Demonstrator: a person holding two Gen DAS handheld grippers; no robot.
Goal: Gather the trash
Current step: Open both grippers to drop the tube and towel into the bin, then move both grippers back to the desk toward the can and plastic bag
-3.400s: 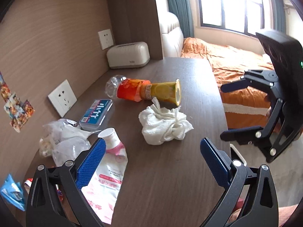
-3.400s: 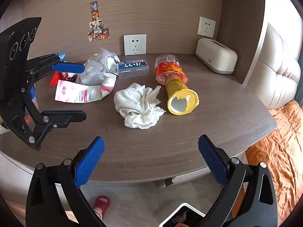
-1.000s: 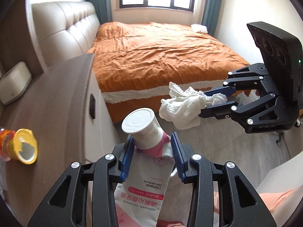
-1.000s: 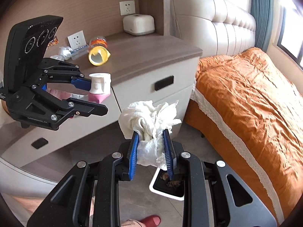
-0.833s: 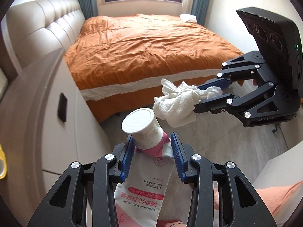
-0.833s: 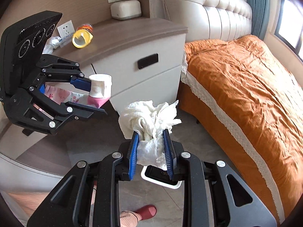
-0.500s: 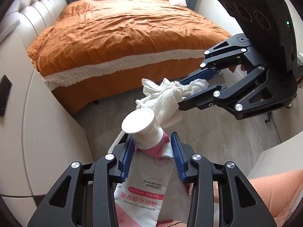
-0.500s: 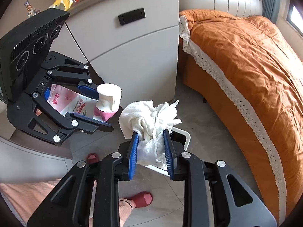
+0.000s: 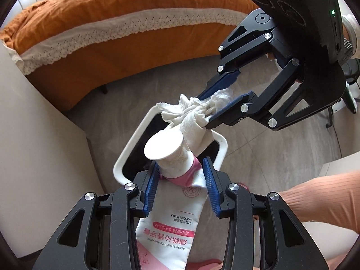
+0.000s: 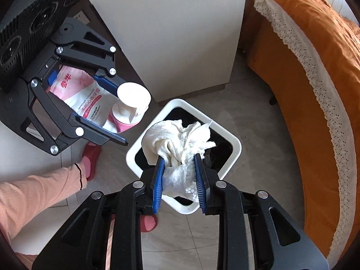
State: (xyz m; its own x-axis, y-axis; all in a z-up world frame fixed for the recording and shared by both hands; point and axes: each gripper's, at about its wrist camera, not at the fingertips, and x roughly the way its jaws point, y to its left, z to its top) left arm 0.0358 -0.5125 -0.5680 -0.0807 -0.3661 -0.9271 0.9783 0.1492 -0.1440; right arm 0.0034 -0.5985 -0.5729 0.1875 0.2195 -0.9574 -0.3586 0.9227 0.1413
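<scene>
In front of my left gripper [image 9: 181, 173] I see black matt plastic arms with shiny metal bolts, and its blue pads [image 9: 151, 185] look ribbed and rubbery. Between them sits a toothpaste tube [image 9: 173, 216] of smooth, slightly shiny plastic with a matt white cap. My right gripper [image 10: 178, 168] holds a wad of tissue [image 10: 180, 144] that looks soft, rough and crumpled. Below both is the trash bin [image 10: 234, 157], with a smooth, glossy white plastic rim. The floor [image 10: 258, 112] beside it looks like smooth grey tile. The bed cover [image 9: 126, 6] beyond is wrinkled orange cloth with a white lace edge.
</scene>
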